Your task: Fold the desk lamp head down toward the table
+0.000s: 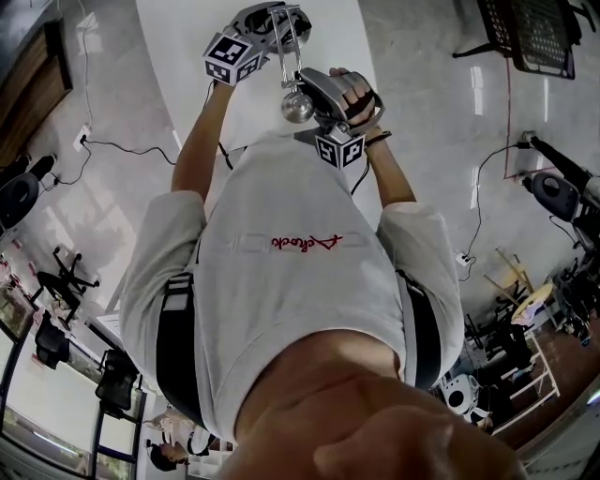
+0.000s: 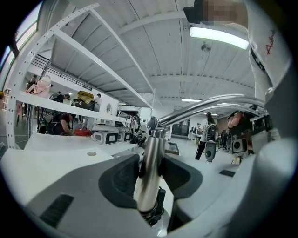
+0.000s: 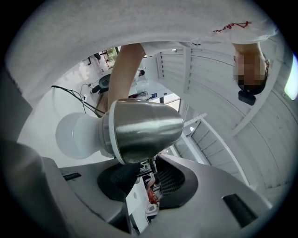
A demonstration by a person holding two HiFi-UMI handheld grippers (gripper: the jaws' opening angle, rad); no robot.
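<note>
White table [image 1: 187,56] runs away from us over a pale floor [image 1: 441,94], with shelving and workbenches behind in the gripper views.

At the left in the head view, our left gripper [image 1: 267,21] reaches out over the table. In its own view the left gripper [image 2: 150,179] is clamped on the lamp post [image 2: 150,158], a shiny metal tube that stands upright between the two dark pads, touching both. From the joint at the top of the post, the lamp arm [image 2: 209,104] sweeps off to the right.

Just to the right in the head view, the lamp head [image 1: 298,105] hangs above the table between the two grippers, with our right gripper [image 1: 317,92] beside it. In the right gripper view, the right gripper [image 3: 150,179] grasps the thin neck under the lamp head [image 3: 142,130]. Its brushed metal shade lies across the jaws, roughly level, and the white bulb [image 3: 77,135] points left.
</note>
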